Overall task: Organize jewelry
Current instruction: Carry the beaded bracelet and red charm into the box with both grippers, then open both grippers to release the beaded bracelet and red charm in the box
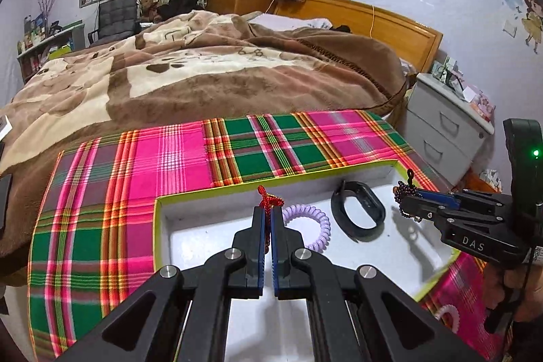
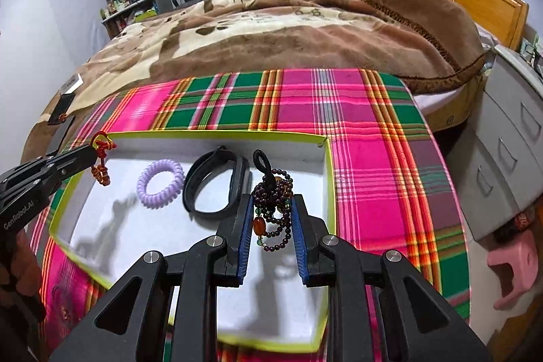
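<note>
Two pieces of jewelry hang in the grippers above a shallow white box (image 2: 325,172) with a yellow-green rim, which sits on a pink and green plaid cloth (image 2: 373,131) in front of a bed with a brown blanket (image 2: 271,33). Clamped nearly shut, the left gripper (image 1: 268,212) pinches a red knotted cord charm (image 2: 101,145); its looped top pokes out past the fingertips and a cluster of small brown-red beads dangles below, so it hangs roughly upright over the box's left edge. Partly closed, the right gripper (image 2: 273,202) grips a dark purple bead bracelet (image 2: 275,192) bunched in coils, with a black cord loop rising above the tips and an orange bead and a few green ones hanging lower; its long axis is also near upright, over the right part of the box. Inside, on the white floor, lie a lilac spiral hair tie (image 2: 160,178) and, just beside it to the right, a black wristband (image 2: 217,185), its oval stretched toward the far wall.
</note>
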`<state>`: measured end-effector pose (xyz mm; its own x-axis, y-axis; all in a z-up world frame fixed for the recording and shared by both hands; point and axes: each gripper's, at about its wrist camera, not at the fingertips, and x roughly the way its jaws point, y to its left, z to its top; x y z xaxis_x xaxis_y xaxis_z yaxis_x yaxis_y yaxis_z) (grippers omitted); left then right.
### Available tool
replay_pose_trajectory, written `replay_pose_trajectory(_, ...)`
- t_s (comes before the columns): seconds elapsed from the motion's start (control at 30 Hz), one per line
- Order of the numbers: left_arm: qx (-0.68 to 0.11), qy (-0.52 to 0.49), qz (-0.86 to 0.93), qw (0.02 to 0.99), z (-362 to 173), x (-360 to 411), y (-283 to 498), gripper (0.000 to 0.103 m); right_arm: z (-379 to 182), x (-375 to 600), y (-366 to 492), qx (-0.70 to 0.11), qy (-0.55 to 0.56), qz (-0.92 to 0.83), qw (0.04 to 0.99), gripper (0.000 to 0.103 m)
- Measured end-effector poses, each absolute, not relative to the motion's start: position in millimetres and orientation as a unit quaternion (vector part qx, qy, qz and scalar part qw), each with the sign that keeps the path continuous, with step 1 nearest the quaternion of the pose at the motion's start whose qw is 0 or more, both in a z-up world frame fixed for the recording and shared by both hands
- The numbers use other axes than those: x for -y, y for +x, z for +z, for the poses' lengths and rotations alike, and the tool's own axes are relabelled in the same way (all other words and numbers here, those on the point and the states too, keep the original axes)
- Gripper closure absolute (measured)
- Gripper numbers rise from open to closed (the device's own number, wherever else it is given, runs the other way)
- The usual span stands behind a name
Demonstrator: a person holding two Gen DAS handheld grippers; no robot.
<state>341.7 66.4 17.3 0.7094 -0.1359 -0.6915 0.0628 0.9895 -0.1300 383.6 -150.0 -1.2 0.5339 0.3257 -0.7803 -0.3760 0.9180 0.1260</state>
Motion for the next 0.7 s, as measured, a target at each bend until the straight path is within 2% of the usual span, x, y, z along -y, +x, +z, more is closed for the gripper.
replay_pose_trajectory(0.7,-0.414,-0.045,-0.045,0.908,-5,-57,370,0.1,-15,141,406,-0.458,-0.035,0.198,0.866,0.077)
